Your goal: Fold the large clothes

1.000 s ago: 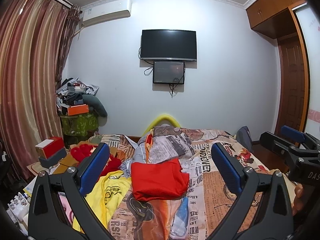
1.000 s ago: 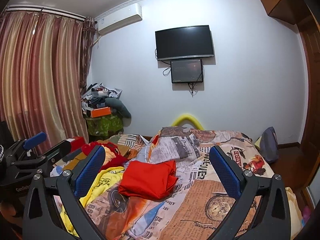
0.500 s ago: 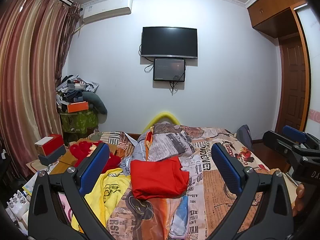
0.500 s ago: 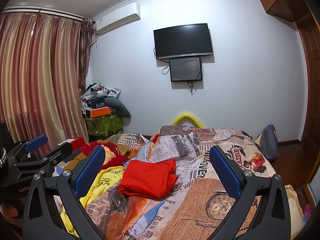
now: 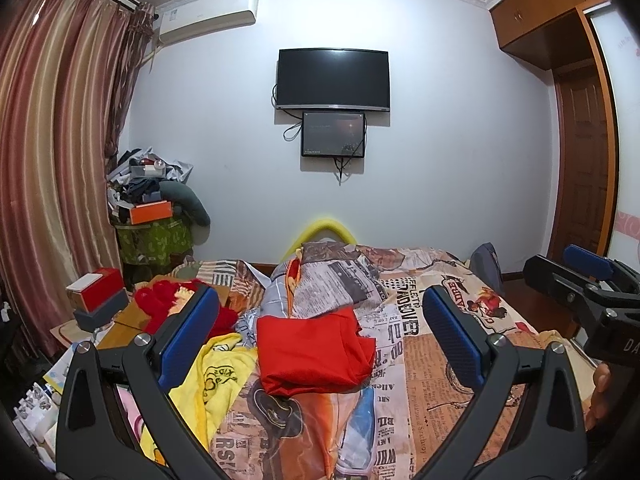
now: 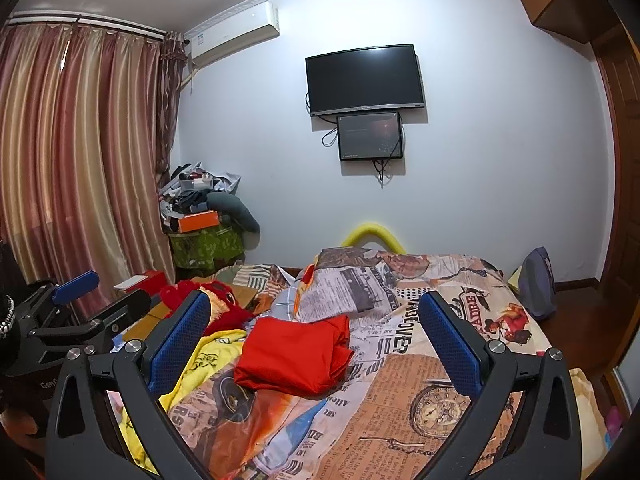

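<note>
A folded red garment (image 5: 312, 350) (image 6: 294, 354) lies in the middle of the bed, on a newspaper-print cover (image 5: 436, 356) (image 6: 404, 380). A crumpled yellow garment (image 5: 218, 376) (image 6: 200, 364) lies to its left at the bed's edge. My left gripper (image 5: 318, 340) hovers above the bed in front of the red garment, open and empty. My right gripper (image 6: 314, 338) is held level beside it, also open and empty. Each gripper shows at the edge of the other's view: the right gripper (image 5: 584, 292) and the left gripper (image 6: 76, 312).
A red plush item (image 5: 176, 304) and a red box (image 5: 96, 292) sit on a low wooden table left of the bed. Curtains (image 5: 48, 184) and a cluttered green stand (image 5: 154, 236) fill the left. A grey bag (image 6: 538, 284), a wooden door (image 5: 584, 164) and a television (image 5: 333, 79) stand beyond.
Both grippers have tilted slightly upward, so the bed sits a little lower in view. They stay open and the clothes have not moved.
</note>
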